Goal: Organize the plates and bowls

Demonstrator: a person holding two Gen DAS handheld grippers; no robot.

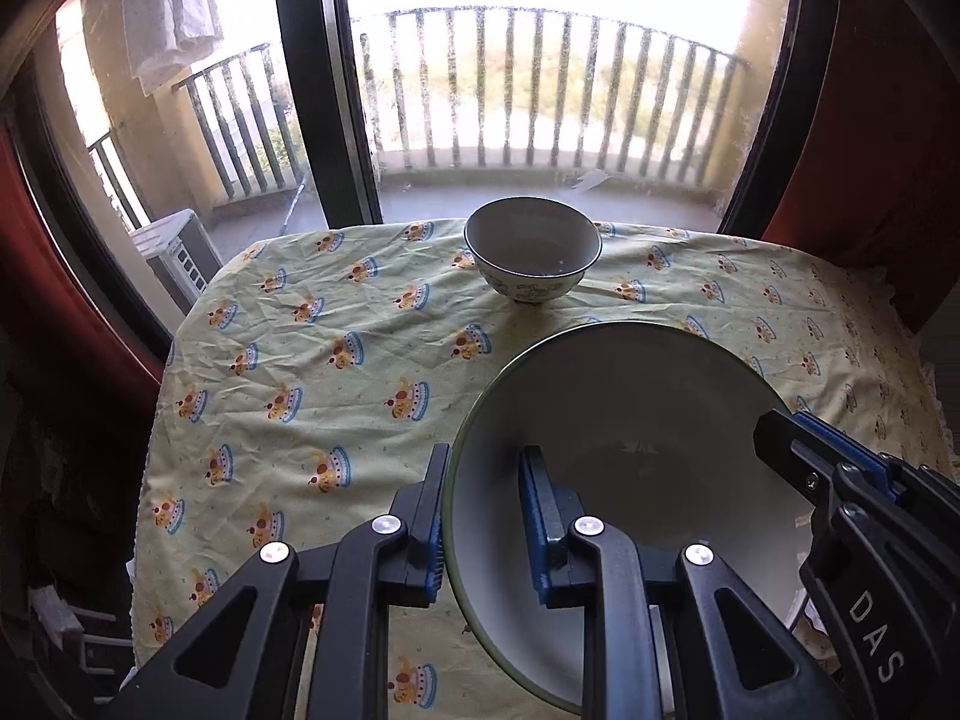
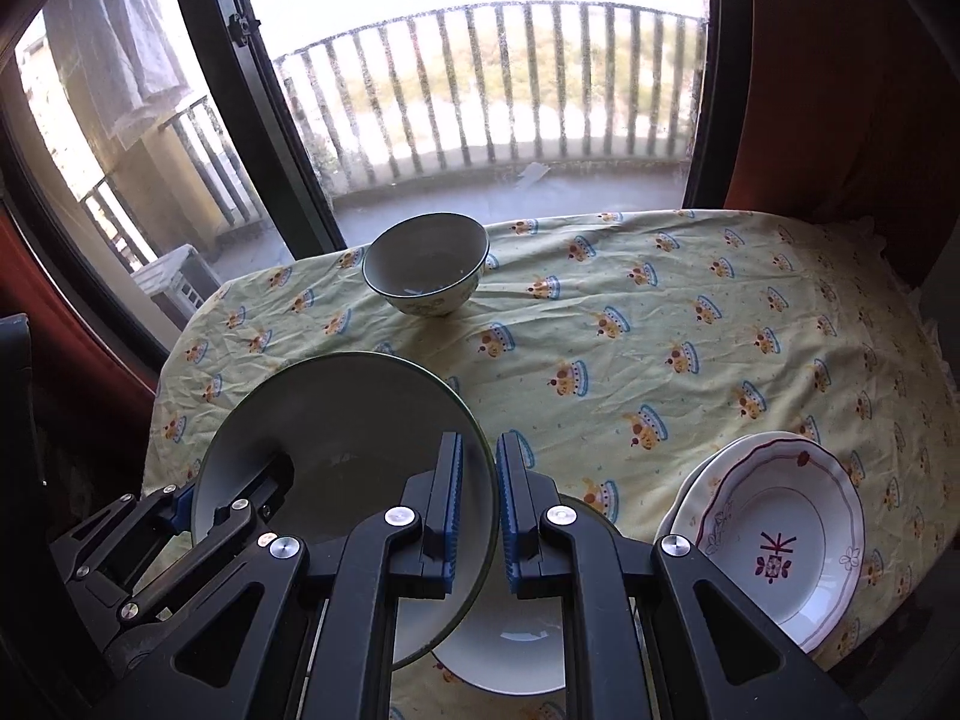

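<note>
Green-rimmed plate (image 1: 630, 420) held up off the table by both grippers, tilted, one gripper on each side of its rim. Left gripper (image 1: 489, 516) pinches the plate's left edge: one blue-padded finger outside the rim, the other inside on the plate's face, jaws pressed onto the rim. Right gripper (image 2: 480, 510) does the same on the opposite edge, jaws pinching the rim between blue pads (image 2: 453, 498). In the left wrist view the right gripper shows at the plate's far right edge; in the right wrist view the left gripper shows at the lower left edge of the plate.

Small bowl (image 1: 533, 255) with patterned outside stands upright near the far edge of the table, close to the window, apart from the held plate and beyond it. Tablecloth (image 1: 336, 360) is pale yellow with a repeated crown-like print, wrinkled.

In the right wrist view a white plate (image 2: 510, 648) lies on the cloth just under the grippers, partly hidden by the held plate and fingers. To the right, a floral plate (image 2: 780, 534) with scalloped maroon trim sits on top of another plate near the table's near-right edge; only a sliver of the lower one shows.

Balcony railing (image 1: 540, 90) visible through the window behind.
</note>
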